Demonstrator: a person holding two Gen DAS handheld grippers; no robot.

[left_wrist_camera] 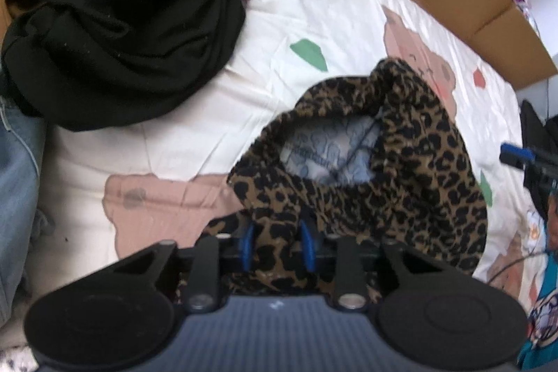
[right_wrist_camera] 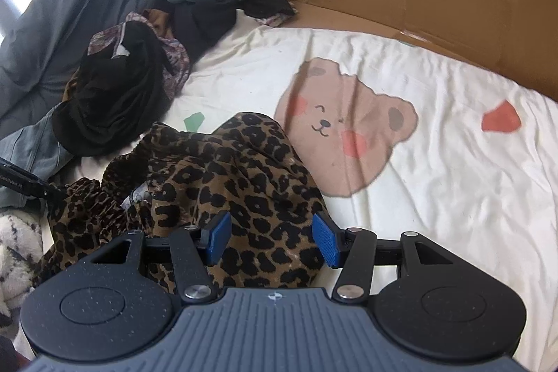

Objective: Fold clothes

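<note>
The left gripper (left_wrist_camera: 277, 246) pinches the crumpled brown-and-black leopard-print fabric garment (left_wrist_camera: 401, 169), probably to lift it. The right gripper (right_wrist_camera: 272, 241) hangs spread above its near edge.

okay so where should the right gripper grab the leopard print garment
Probably the near edge of the leopard garment, lying between the open right gripper. Come straight forward and down: the fabric bunches there, and the left gripper already pinches the opposite end.
</note>
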